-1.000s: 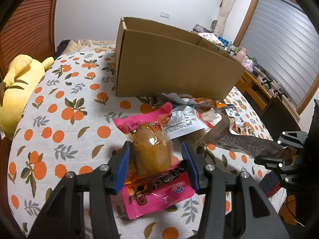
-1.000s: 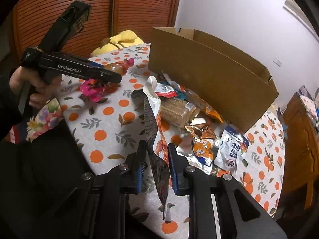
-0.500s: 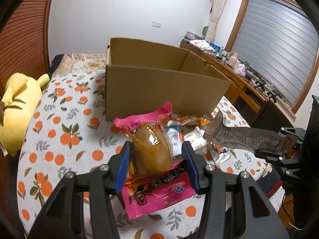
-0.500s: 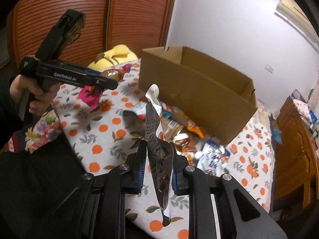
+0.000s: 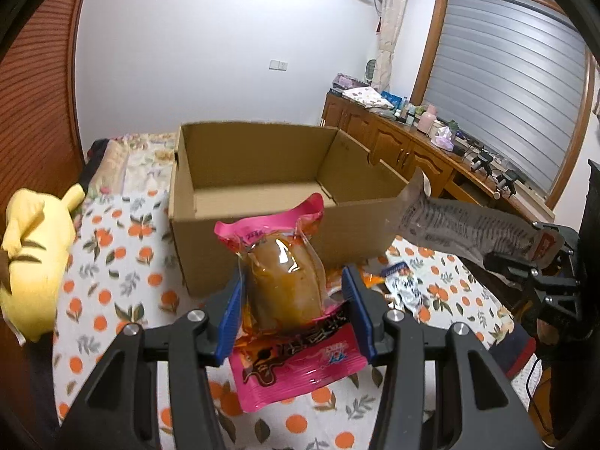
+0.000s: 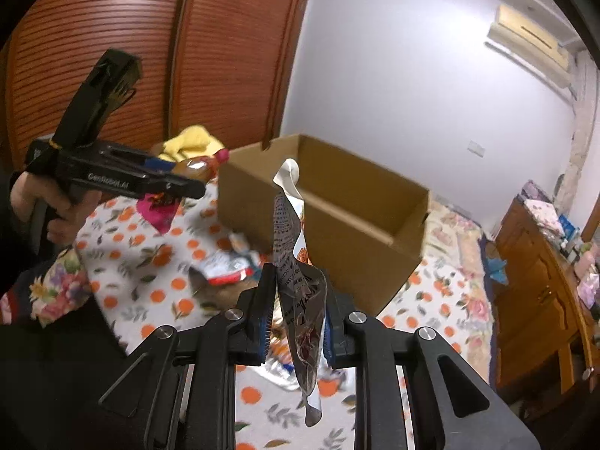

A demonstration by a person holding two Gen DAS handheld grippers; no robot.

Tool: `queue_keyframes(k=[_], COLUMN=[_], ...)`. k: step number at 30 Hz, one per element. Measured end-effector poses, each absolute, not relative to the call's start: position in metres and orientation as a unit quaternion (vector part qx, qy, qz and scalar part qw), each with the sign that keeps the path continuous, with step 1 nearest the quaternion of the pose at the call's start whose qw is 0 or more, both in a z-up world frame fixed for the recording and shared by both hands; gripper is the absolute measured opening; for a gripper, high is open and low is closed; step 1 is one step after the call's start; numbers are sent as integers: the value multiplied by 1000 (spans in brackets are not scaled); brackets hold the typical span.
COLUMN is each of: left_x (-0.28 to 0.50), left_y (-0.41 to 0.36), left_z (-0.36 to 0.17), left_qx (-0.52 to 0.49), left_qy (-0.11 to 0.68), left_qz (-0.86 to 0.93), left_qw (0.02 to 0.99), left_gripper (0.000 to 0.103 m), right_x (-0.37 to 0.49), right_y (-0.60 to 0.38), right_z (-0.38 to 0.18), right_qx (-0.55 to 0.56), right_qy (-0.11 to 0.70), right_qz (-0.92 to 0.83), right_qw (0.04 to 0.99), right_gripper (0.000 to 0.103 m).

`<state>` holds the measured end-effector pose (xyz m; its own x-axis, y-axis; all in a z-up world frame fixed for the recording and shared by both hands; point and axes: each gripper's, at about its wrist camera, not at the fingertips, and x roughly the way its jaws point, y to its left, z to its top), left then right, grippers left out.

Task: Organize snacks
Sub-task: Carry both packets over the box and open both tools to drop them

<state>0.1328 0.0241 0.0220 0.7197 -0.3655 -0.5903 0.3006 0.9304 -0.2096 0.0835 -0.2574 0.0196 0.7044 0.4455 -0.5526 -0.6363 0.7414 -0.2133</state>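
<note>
Gripping pink snack pack (image 5: 288, 292) in left fingers (image 5: 230, 311), "GenRobot.AI" lettering (image 6: 108, 181), right fingers (image 6: 264, 322) pinching grey printed packet (image 6: 300, 300)

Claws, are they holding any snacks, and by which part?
Yes. The left claw grips the pink snack packet around its bulging middle. The right claw pinches the flat silvery packet near its lower end.

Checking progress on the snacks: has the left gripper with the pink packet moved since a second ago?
Yes. The left gripper has risen: the cardboard box now shows its inside.
</note>
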Motion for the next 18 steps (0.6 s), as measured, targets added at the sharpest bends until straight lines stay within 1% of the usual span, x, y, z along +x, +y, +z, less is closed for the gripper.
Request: queue_keyframes(k=[9,18], left_x=[167,215], left_y=[20,12], left_z=[43,47], left_qx=[-26,-7], left_qy=[320,330], left_qz=[-172,-163], left_qw=[931,930], left_gripper=[49,50], right_x=[124,171], right_y=[-258,-246], right_z=[36,32], right_qx=[-184,-192], right_qy=[226,239], right_qz=[276,262], right_qw=[916,915], right_gripper=[19,19])
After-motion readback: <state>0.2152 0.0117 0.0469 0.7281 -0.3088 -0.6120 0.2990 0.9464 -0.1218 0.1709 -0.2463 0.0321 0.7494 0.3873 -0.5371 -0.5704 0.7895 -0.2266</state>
